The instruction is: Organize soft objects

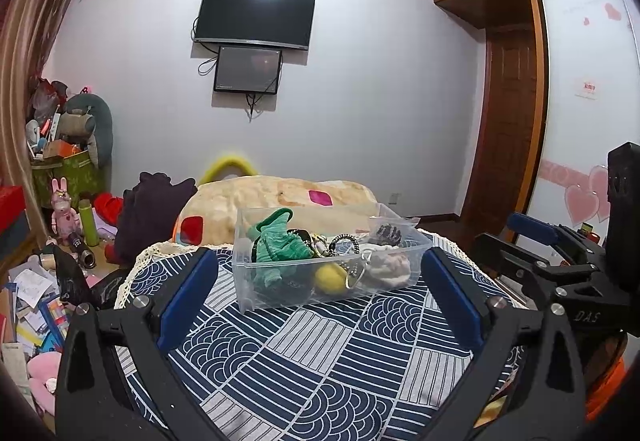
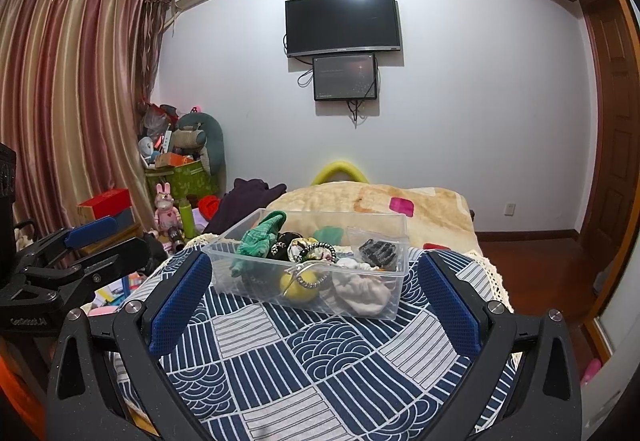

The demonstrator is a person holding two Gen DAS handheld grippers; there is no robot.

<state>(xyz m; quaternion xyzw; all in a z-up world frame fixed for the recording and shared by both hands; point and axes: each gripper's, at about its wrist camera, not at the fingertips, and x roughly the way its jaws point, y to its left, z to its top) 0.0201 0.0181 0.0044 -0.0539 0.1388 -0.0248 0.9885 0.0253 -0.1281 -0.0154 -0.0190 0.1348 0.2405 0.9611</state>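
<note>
A clear plastic bin [image 1: 256, 293] [image 2: 224, 273] stands on the blue and white patterned cloth [image 1: 320, 353] [image 2: 312, 353]. Inside lie a green knitted piece [image 1: 276, 241] [image 2: 258, 235], a yellow ball [image 1: 331, 278] [image 2: 297, 285], a pale crumpled cloth [image 1: 390, 267] [image 2: 362, 291], a black hair claw [image 1: 386, 233] [image 2: 378, 251] and several hair ties. My left gripper [image 1: 320, 273] is open, its blue pads [image 1: 188, 301] wide apart just short of the bin. My right gripper [image 2: 314, 273] is open too, level with the bin's near wall and holding nothing.
The other gripper's body shows at the right edge [image 1: 560, 261] and at the left edge [image 2: 72, 261]. A beige blanket [image 1: 280, 201] [image 2: 400, 209] lies behind the bin. Toys, boxes and papers crowd the floor at left [image 1: 48, 261] [image 2: 172, 209]. The wooden floor [image 2: 540, 265] is at right.
</note>
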